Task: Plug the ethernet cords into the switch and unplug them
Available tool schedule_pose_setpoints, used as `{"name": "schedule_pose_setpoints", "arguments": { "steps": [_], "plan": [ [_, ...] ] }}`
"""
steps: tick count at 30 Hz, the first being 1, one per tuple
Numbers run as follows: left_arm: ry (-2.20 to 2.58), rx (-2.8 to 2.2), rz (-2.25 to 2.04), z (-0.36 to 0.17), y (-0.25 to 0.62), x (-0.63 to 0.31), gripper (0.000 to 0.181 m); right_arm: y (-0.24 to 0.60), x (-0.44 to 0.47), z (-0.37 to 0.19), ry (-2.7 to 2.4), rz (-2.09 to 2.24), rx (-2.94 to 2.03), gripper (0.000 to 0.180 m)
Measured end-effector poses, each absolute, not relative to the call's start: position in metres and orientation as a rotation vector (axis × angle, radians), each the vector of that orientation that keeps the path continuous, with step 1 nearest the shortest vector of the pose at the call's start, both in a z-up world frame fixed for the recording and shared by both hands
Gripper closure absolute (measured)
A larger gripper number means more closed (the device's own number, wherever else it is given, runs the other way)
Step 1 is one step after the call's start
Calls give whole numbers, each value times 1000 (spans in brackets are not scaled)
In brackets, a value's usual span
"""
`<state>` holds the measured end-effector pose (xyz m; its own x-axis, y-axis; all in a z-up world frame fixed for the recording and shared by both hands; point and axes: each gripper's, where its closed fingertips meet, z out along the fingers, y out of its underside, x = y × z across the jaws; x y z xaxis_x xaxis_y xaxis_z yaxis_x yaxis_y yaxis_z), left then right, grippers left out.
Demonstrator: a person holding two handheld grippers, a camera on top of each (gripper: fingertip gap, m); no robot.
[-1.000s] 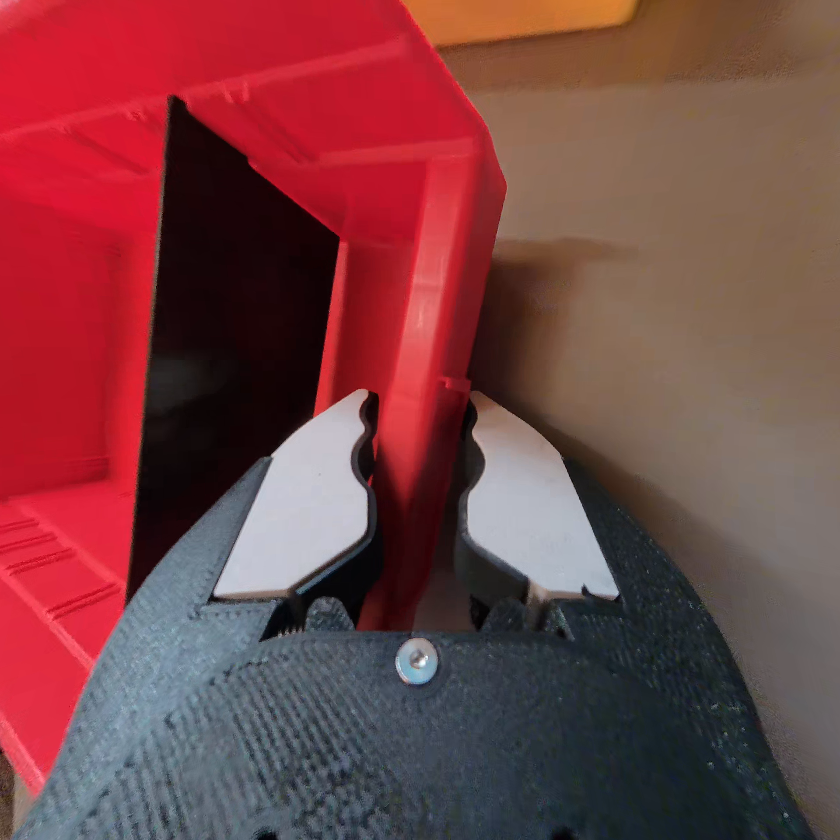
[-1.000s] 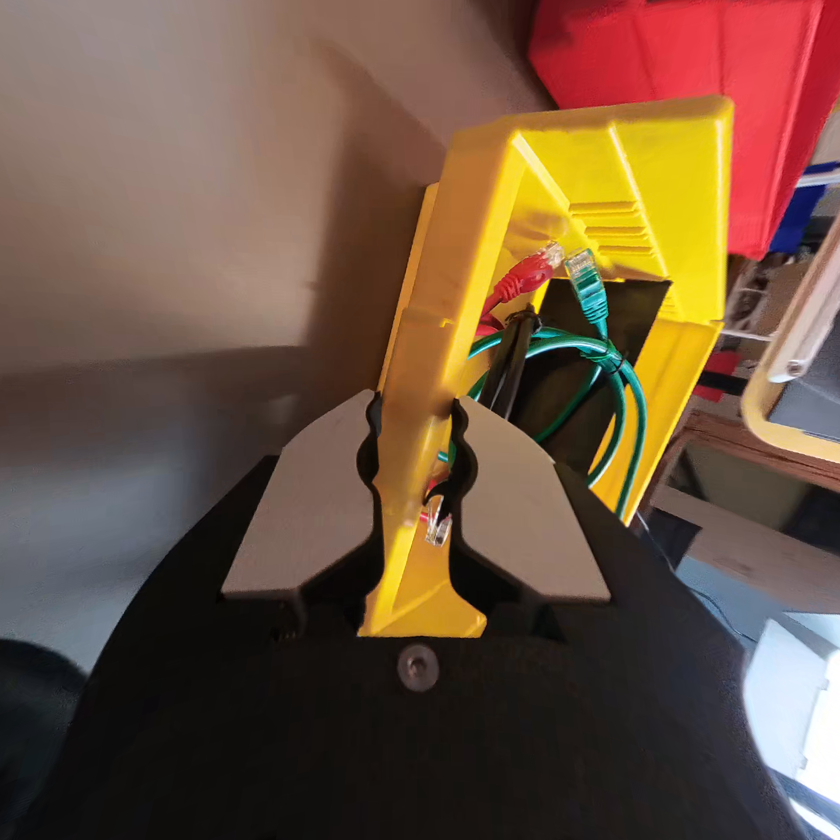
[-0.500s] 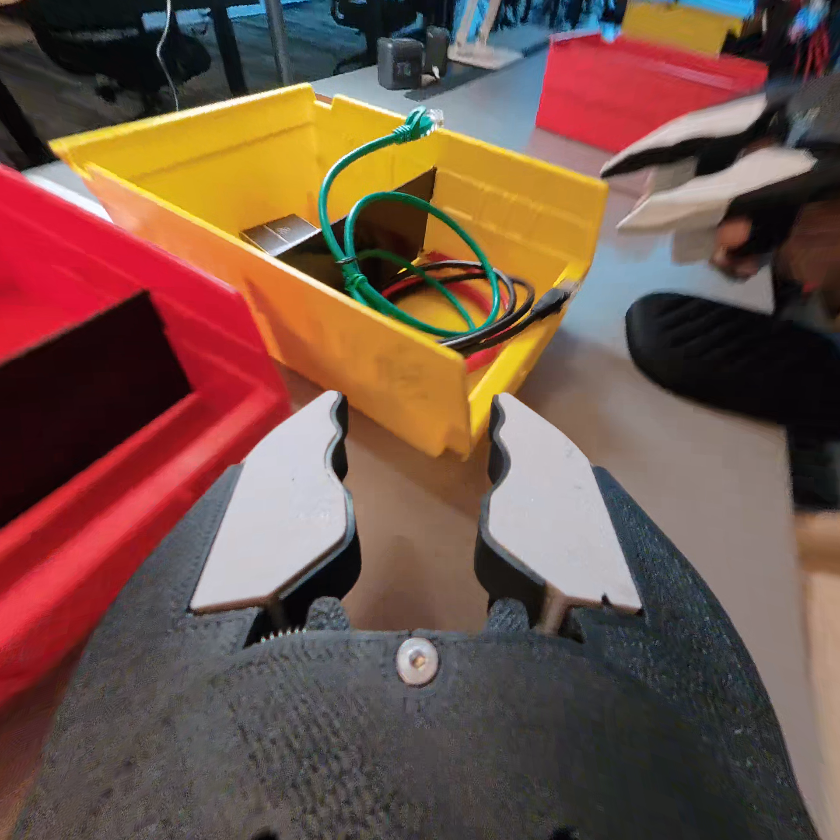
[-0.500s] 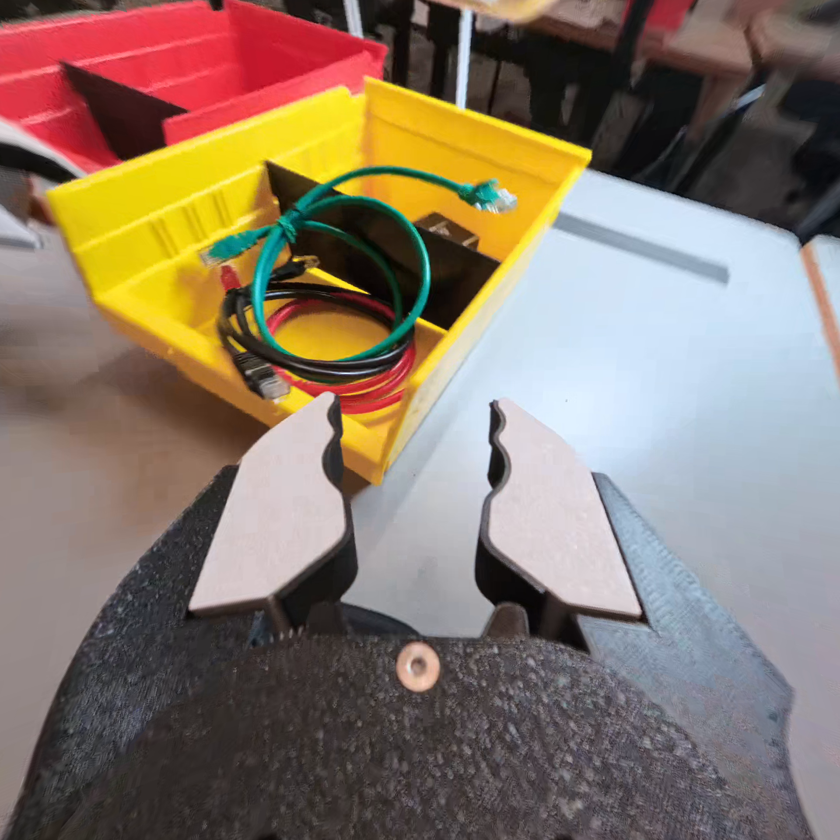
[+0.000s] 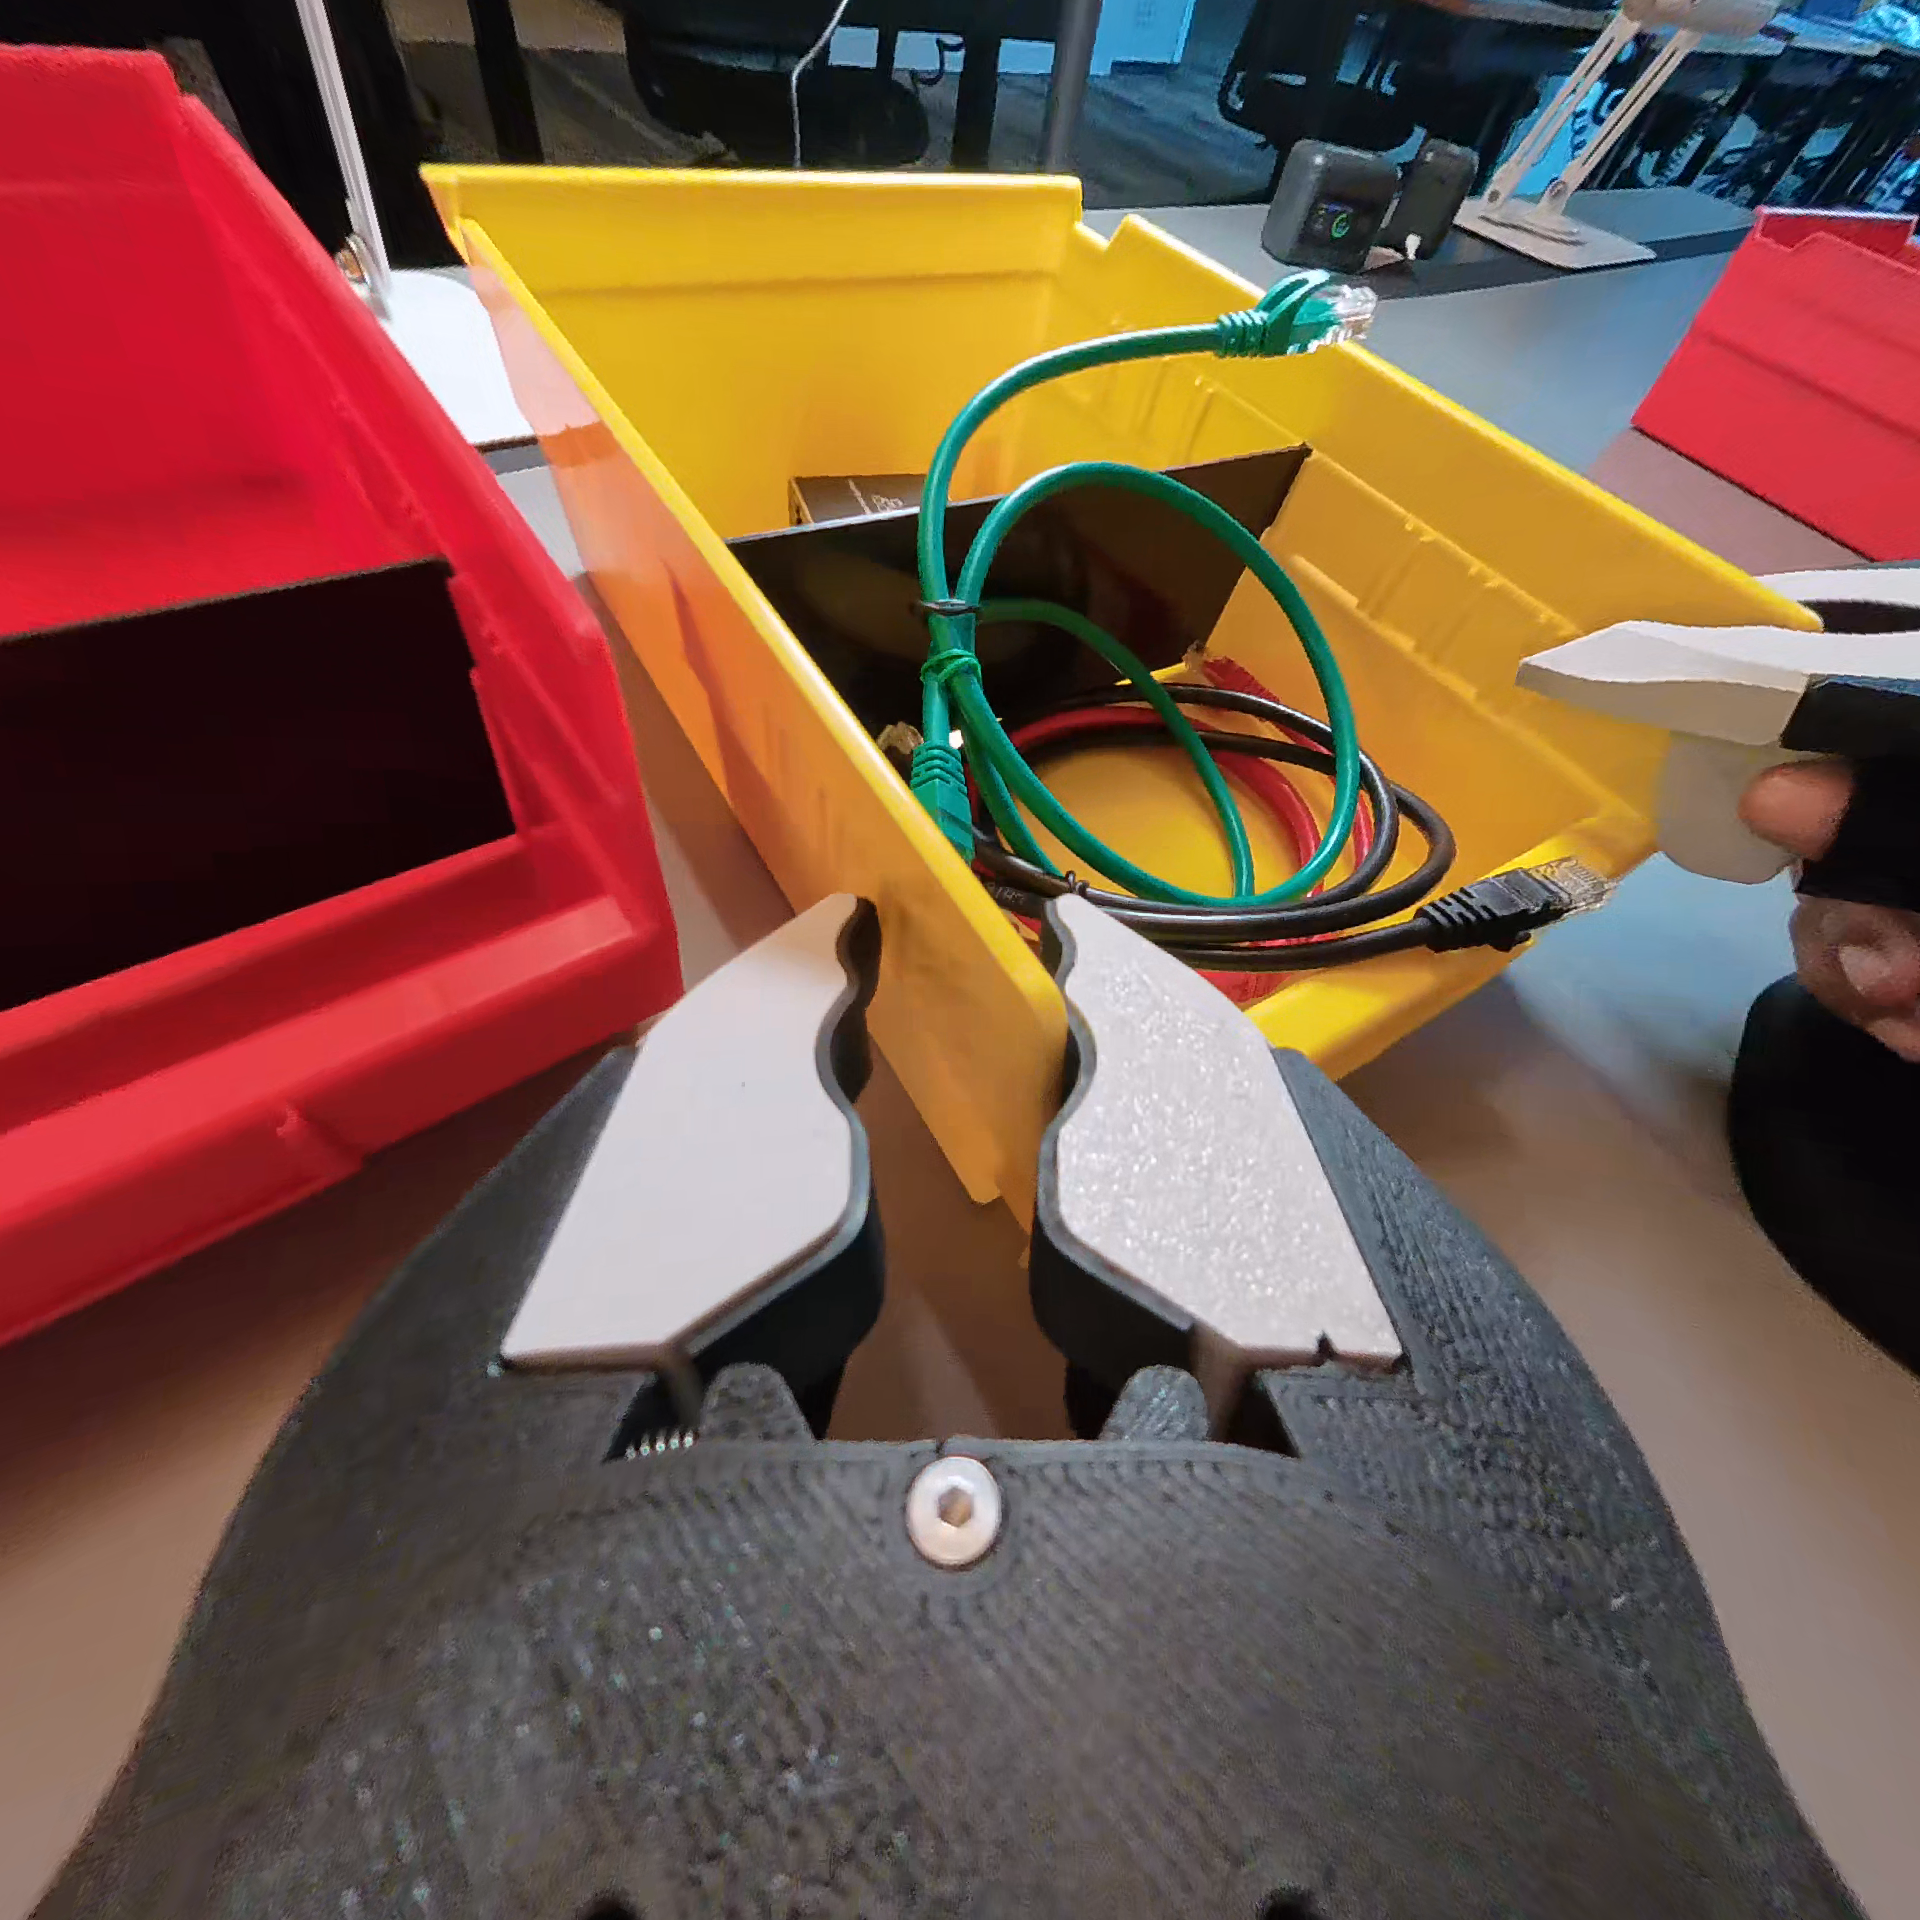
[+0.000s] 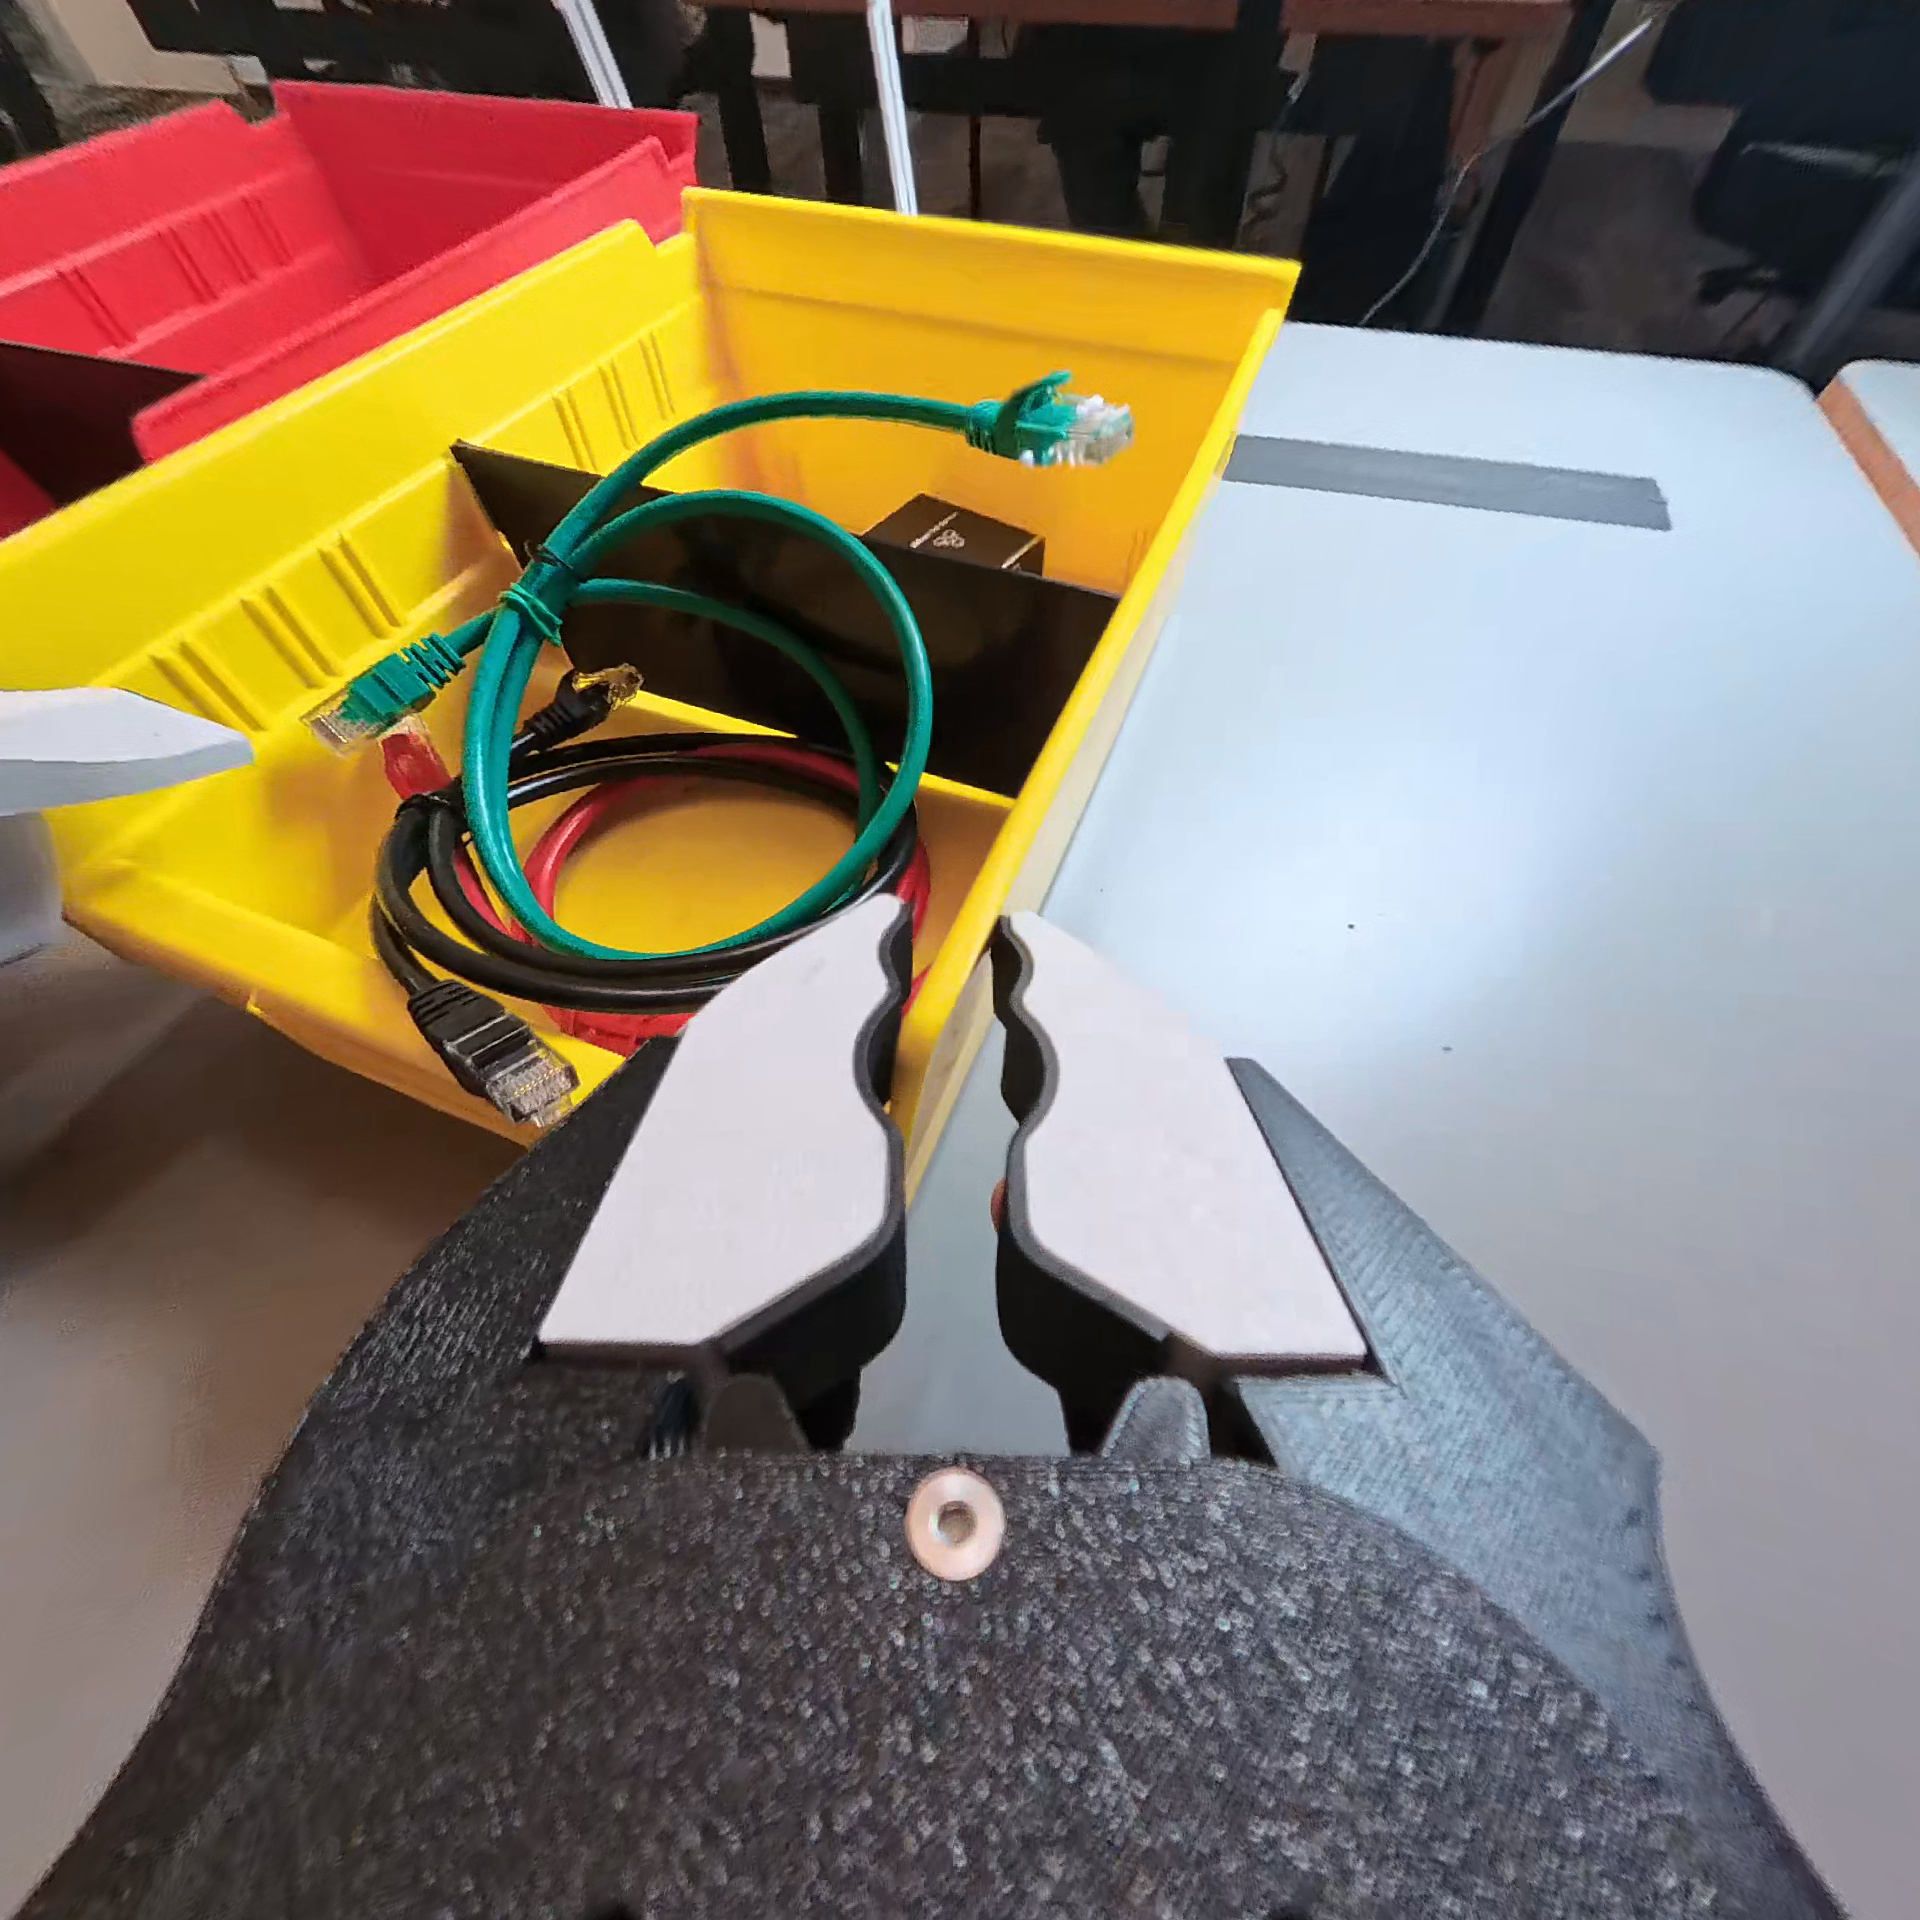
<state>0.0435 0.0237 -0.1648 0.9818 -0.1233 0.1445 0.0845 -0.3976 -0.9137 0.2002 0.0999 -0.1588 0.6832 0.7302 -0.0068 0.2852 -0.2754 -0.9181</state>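
Note:
A yellow bin (image 5: 1403,582) stands on the table and also shows in the right wrist view (image 6: 935,281). Its front part holds coiled green (image 5: 1299,644), black (image 5: 1351,914) and red (image 5: 1320,790) ethernet cords. A black divider (image 6: 831,623) separates them from the black switch (image 6: 956,535) behind it. My left gripper (image 5: 961,920) is shut on the bin's left wall near the front corner. My right gripper (image 6: 951,925) is shut on the bin's right wall near the front. The right gripper also shows in the left wrist view (image 5: 1662,665), held by a hand.
A red bin (image 5: 312,935) with a black divider stands close on the yellow bin's left. Another red bin (image 5: 1808,395) sits far right. Small dark devices (image 5: 1330,208) stand at the table's back. The grey table (image 6: 1455,831) carries a tape strip (image 6: 1444,483). There is about 20 cm between the tips of the two grippers.
A second ago the left gripper held the red bin and the right held the tipped yellow bin. Both then opened. Now both have closed on the yellow bin's side walls.

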Motion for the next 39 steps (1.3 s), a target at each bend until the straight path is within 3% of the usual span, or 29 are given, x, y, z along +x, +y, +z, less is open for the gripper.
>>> {"name": "schedule_pose_setpoints", "arguments": {
  "steps": [4,10,14,19,29,39],
  "plan": [
    [36,-1905,-206,-141,14,40,153,84,198,-129,-793,510,-1754,165],
    [35,-1737,-75,-62,-23,9,156,48,163,-43,-844,524,-1523,163],
    [-38,-1668,56,-19,-67,-46,158,19,97,-3,-918,626,-1400,162],
    [-197,-1649,213,1,-146,-133,158,-33,-11,9,-1051,819,-1329,162],
    [-445,-1779,410,-64,-273,-268,160,-132,-175,-77,-1308,1058,-1357,158],
    [-415,-1903,198,-164,-232,-286,155,-103,-175,-158,-1353,964,-1499,154]
  ]
}}
